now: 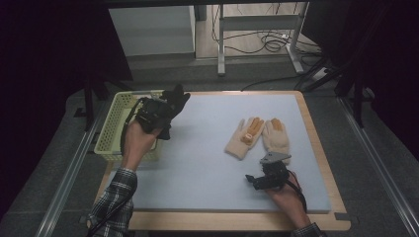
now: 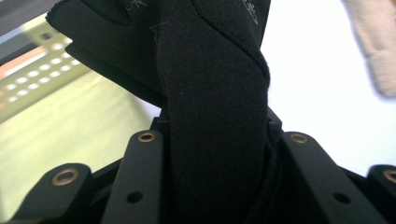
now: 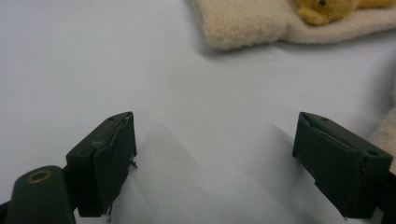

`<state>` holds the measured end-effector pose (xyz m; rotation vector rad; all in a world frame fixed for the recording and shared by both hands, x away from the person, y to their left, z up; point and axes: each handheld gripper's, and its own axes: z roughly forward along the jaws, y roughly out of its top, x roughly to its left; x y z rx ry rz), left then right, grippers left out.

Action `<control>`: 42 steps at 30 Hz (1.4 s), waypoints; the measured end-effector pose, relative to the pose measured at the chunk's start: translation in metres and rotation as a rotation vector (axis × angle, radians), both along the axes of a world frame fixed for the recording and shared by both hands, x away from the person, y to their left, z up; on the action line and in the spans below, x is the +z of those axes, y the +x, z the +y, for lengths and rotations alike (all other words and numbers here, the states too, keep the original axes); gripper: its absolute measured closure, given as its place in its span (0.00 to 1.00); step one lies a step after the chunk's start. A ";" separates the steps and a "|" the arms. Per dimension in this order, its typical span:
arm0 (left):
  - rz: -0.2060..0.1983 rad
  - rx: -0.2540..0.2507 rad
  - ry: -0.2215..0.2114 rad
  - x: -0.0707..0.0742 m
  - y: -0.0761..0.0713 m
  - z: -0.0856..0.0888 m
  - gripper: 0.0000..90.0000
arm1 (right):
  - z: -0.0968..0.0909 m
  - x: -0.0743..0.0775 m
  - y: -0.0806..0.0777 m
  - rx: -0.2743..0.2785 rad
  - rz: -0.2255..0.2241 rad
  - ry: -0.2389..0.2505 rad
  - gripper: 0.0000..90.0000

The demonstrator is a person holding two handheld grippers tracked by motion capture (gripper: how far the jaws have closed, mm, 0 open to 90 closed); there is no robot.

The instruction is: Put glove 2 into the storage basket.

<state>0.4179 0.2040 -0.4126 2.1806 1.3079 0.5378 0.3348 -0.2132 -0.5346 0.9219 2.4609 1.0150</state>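
Observation:
A black glove (image 1: pixel 175 101) hangs in the air over the table's left side, beside the yellow basket (image 1: pixel 114 123). My left gripper (image 1: pixel 159 112) is shut on the black glove (image 2: pixel 215 107), whose fabric is pinched between the jaws. Two cream gloves with orange fingertips (image 1: pixel 257 138) lie flat on the pale mat, right of centre. My right gripper (image 1: pixel 254 178) rests low near the front right, just below those gloves, and stands open (image 3: pixel 215 163) with bare mat between its pads. The cuff of one cream glove (image 3: pixel 261 23) lies ahead of it.
The pale mat (image 1: pixel 207 168) covers most of the wooden table. The yellow slotted basket sits at the table's left edge. Behind the table stand a white desk frame (image 1: pixel 257 34) and loose cables on the floor.

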 end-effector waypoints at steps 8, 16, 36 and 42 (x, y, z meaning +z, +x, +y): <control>0.018 0.114 0.006 -0.006 0.007 0.054 0.71 | 0.000 0.000 0.000 0.000 0.000 0.000 0.15; 0.070 0.194 -0.002 -0.025 0.013 0.098 0.69 | 0.000 0.000 0.000 0.000 -0.001 0.000 0.15; 0.236 0.272 0.121 -0.081 0.054 0.121 0.61 | 0.000 0.000 0.000 0.000 0.000 0.001 0.15; 0.284 0.284 0.180 -0.092 0.056 0.119 0.28 | 0.000 0.000 0.000 0.000 0.000 0.002 0.15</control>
